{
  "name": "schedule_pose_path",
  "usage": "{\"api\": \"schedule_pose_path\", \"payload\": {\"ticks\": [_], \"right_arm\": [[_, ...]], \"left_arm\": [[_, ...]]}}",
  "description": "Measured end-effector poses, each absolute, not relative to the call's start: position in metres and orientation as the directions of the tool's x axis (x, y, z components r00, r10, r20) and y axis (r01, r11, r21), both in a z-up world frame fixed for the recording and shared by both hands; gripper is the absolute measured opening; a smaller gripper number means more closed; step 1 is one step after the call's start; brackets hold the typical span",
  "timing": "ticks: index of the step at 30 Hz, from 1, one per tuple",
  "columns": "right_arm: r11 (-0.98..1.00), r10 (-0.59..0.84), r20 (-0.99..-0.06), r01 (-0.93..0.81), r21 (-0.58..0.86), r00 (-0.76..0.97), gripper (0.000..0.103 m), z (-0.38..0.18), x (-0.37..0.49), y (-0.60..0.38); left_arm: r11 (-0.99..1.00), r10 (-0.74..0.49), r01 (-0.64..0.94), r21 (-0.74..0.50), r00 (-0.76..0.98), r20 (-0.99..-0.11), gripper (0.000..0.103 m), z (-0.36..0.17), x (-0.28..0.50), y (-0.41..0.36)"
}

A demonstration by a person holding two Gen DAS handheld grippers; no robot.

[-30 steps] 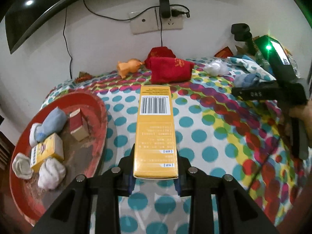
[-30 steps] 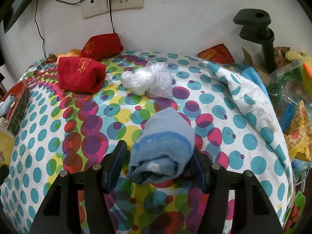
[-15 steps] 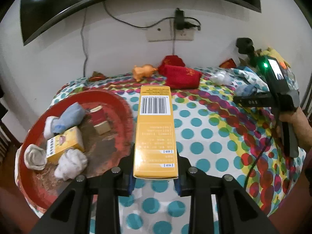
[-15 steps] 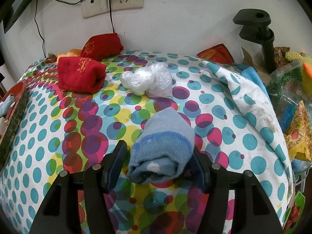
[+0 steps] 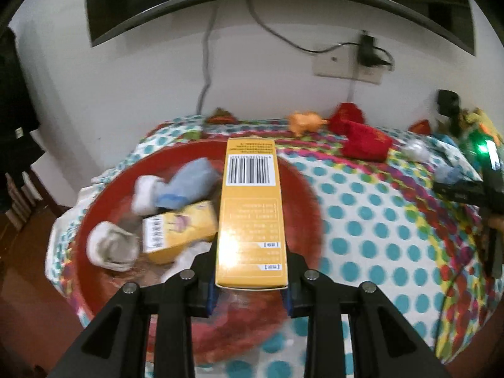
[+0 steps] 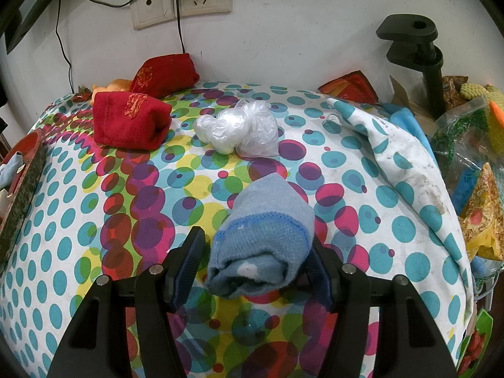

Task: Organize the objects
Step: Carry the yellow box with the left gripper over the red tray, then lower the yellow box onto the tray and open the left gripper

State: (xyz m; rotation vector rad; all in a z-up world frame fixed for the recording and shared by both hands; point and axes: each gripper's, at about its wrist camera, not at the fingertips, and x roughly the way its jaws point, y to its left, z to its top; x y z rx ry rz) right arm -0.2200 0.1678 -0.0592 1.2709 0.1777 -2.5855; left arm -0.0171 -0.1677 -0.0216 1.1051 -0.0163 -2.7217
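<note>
My left gripper (image 5: 251, 286) is shut on a long yellow box (image 5: 252, 211) with a barcode and holds it above the round red tray (image 5: 302, 195). The tray holds a blue sock (image 5: 186, 186), white socks (image 5: 110, 247) and a smaller yellow box (image 5: 178, 230). My right gripper (image 6: 256, 261) stands around a rolled light-blue sock (image 6: 264, 236) above the dotted cloth; the left pad (image 6: 189, 255) is a little apart from it, so the grip is unclear. The right gripper also shows at the right edge of the left wrist view (image 5: 466, 186).
On the dotted tablecloth (image 6: 94, 220) lie two red rolled cloths (image 6: 130, 121), a clear plastic bag (image 6: 239, 130) and an orange toy (image 5: 304, 121). A black clamp (image 6: 419, 50) and snack bags (image 6: 478, 208) crowd the right side. The wall with sockets (image 6: 189, 3) is behind.
My left gripper has swung left with the long yellow box, from over the cloth to over the red tray. The right gripper and its sock have stayed still.
</note>
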Motion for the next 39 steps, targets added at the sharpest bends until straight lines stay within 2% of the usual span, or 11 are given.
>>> {"api": "schedule_pose_path", "payload": {"ticks": [8,12,19,28,35,39], "right_arm": [[-0.96,-0.172,-0.792,0.279,0.002,-0.586,0.06,-0.06,-0.22,0.169],[-0.96,-0.172,-0.792,0.28,0.002,-0.586,0.06,-0.06,-0.22,0.168],[-0.96,-0.172,-0.792,0.279,0.002,-0.586,0.06,-0.059,-0.22,0.168],[-0.96,-0.172,-0.792,0.28,0.001,-0.586,0.06,-0.059,-0.22,0.168],[-0.96,-0.172,-0.792,0.28,0.001,-0.586,0.06,-0.059,-0.22,0.168],[-0.96,-0.171,-0.792,0.28,0.001,-0.586,0.06,-0.059,-0.22,0.168]], "left_arm": [[-0.951,-0.251,0.302,0.063,-0.637,-0.729,0.03,-0.022,-0.029,-0.235],[-0.938,-0.23,0.346,0.008,-0.608,-0.76,0.03,-0.024,-0.034,-0.266],[-0.919,-0.227,0.394,-0.021,-0.573,-0.787,0.03,-0.02,-0.051,-0.306],[-0.892,-0.287,0.451,0.031,-0.513,-0.809,0.031,-0.022,-0.08,-0.342],[-0.871,-0.238,0.491,-0.034,-0.48,-0.844,0.031,-0.037,-0.094,-0.366],[-0.865,-0.254,0.502,-0.019,-0.47,-0.845,0.031,-0.043,-0.097,-0.371]]}}
